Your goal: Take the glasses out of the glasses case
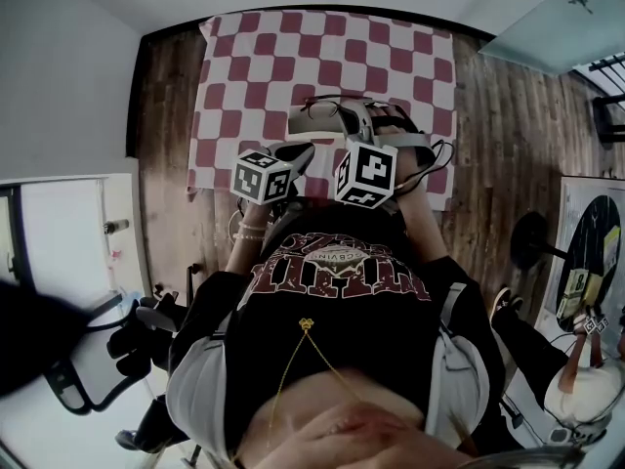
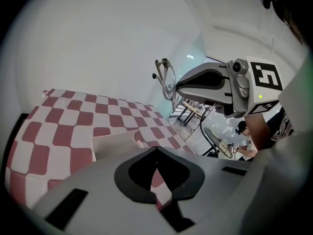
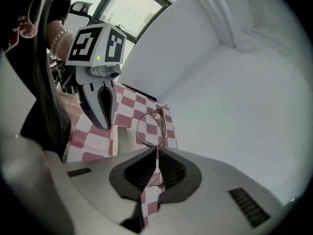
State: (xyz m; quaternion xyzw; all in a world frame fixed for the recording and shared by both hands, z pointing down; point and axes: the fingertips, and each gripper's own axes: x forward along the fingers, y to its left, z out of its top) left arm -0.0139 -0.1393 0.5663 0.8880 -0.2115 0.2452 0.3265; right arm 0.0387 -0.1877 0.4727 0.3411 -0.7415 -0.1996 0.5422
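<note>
In the right gripper view my right gripper [image 3: 156, 151] is shut on a pair of thin-rimmed glasses [image 3: 150, 127], pinching the frame so one lens stands up past the fingertips. The head view shows the same glasses [image 1: 322, 107] held over the red-and-white checked cloth [image 1: 244, 66]. Below them the pale glasses case [image 1: 305, 125] lies on the cloth. My left gripper [image 2: 156, 150] is shut with nothing in it, just short of the case [image 2: 115, 143]. From the left gripper view, the right gripper [image 2: 205, 84] holds the glasses [image 2: 166, 77] up in the air.
The checked cloth covers a small table on a wooden floor [image 1: 508, 145]. A white wall [image 3: 234, 97] stands behind the table. An office chair [image 1: 146, 330] is at my left, and another person [image 1: 586, 379] sits at the lower right.
</note>
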